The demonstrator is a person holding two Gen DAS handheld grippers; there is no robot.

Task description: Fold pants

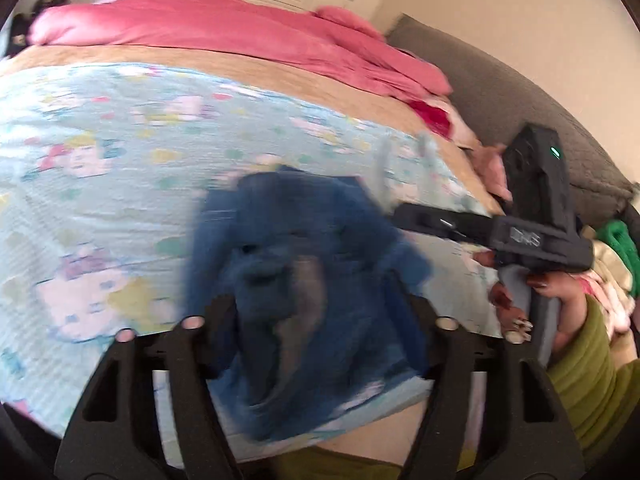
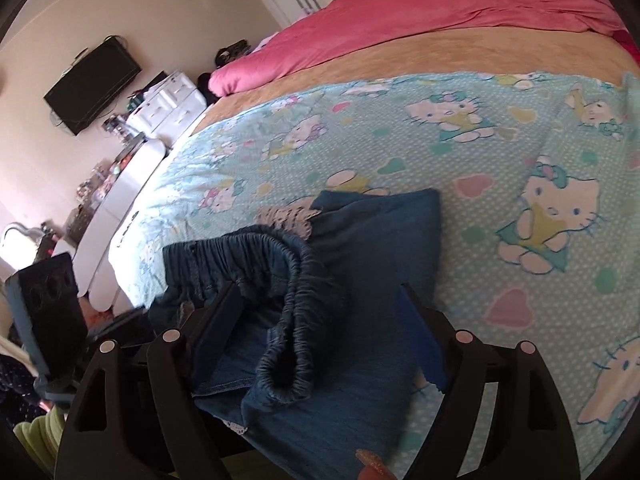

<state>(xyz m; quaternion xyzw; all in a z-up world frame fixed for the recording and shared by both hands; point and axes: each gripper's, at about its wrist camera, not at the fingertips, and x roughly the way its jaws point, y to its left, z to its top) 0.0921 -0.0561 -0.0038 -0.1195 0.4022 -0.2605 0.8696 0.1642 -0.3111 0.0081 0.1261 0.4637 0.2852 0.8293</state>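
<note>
A: On the far left of the right wrist view we see a black flat screen (image 2: 93, 85) on the cream wall and a white chest of drawers (image 2: 170, 105) below it, with the left gripper (image 2: 48, 300) down in the corner.

B: Agreed. Next comes the bed under its pale blue cotton sheet printed with white cartoon cats (image 2: 500, 184), a tan blanket (image 2: 440, 56) beyond it and a rumpled pink duvet (image 2: 440, 4) at the far edge.

A: The dark blue denim pants with a gathered elastic waistband (image 2: 320, 280) lie bunched on that sheet near its close edge. In the left wrist view they are blurred (image 1: 304, 280), so we think, without being sure, that the cloth sits between the left fingers (image 1: 224, 312); whether it is pinched we cannot tell.

B: The right gripper (image 2: 320, 312) is clearer: its fingers (image 2: 416, 324) stand wide, the waistband loops between them and neither pad presses on it.

A: Further right in the left wrist view, the right gripper (image 1: 384, 168) hangs over the sheet, held by a hand (image 1: 556, 304) in an olive green sleeve (image 1: 592, 376).

B: And a grey padded headboard (image 1: 520, 92) closes the right side.
</note>
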